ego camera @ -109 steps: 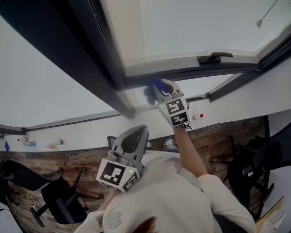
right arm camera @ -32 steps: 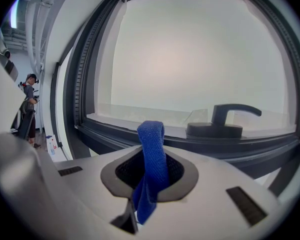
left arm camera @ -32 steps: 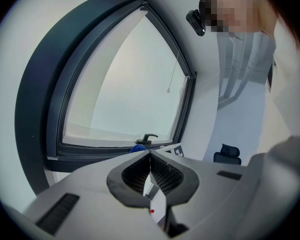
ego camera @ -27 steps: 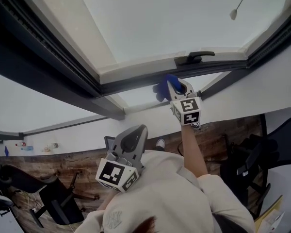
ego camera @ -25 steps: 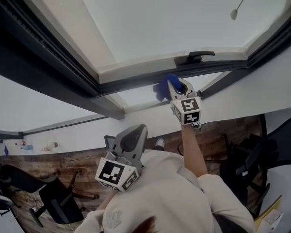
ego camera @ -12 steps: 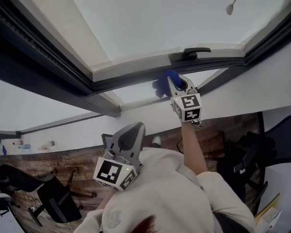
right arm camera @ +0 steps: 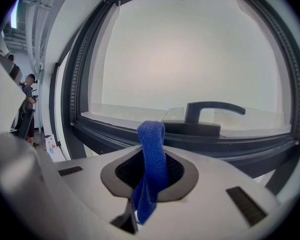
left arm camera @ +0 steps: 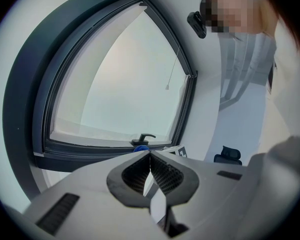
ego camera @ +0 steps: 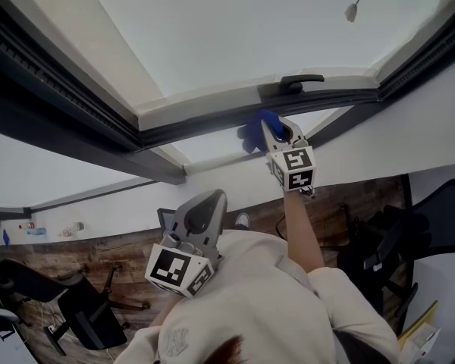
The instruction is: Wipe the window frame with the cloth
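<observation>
Right gripper (right arm camera: 151,176) clamped on cloth (right arm camera: 151,144), at frame (ego camera: 212,123) lower rail, left of handle (right arm camera: 205,115). Cloth likely soft, light, floppy: grip bunched fold. Left gripper (left arm camera: 150,171) closed, empty.

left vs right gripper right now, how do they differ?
Load: the right gripper is shut on the blue cloth; the left gripper is shut on nothing.
Pose: the right gripper is raised to the window frame, near the handle; the left gripper sits low, by the person's chest, away from the frame.
Shared: both are grey, with jaws closed.
</observation>
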Demonstrator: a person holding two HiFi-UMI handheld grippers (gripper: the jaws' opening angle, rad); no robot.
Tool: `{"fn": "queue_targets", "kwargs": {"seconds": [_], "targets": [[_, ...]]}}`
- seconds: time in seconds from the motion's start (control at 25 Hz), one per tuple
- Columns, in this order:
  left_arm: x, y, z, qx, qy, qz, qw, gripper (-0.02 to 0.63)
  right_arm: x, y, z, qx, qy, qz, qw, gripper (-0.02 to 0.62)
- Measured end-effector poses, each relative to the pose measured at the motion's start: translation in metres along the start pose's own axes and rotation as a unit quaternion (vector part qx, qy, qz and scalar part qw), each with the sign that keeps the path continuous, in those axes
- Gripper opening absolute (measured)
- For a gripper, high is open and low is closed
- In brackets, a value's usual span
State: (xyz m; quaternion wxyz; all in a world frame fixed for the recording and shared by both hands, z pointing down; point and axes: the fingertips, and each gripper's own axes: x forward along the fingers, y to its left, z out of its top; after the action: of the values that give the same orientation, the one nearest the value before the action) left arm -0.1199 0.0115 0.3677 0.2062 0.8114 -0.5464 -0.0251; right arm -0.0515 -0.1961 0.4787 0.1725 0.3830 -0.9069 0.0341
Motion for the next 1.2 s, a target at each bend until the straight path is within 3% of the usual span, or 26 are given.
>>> {"fn": "queue_targets", "kwargs": {"seconds": [0.56, 1.2], "targets": [[0.012, -0.008, -0.002, 0.001, 0.002, 0.002, 1.0, 0.009, -0.007, -0.025, -0.005, 0.01, -0.004, -0.013, 1.0, 0.051], [0.027, -0.02, -0.006, -0.002, 0.004, 0.003, 1.0, 0.009, -0.011, -0.035, -0.01, 0.007, -0.005, -0.001, 1.0, 0.052]]}}
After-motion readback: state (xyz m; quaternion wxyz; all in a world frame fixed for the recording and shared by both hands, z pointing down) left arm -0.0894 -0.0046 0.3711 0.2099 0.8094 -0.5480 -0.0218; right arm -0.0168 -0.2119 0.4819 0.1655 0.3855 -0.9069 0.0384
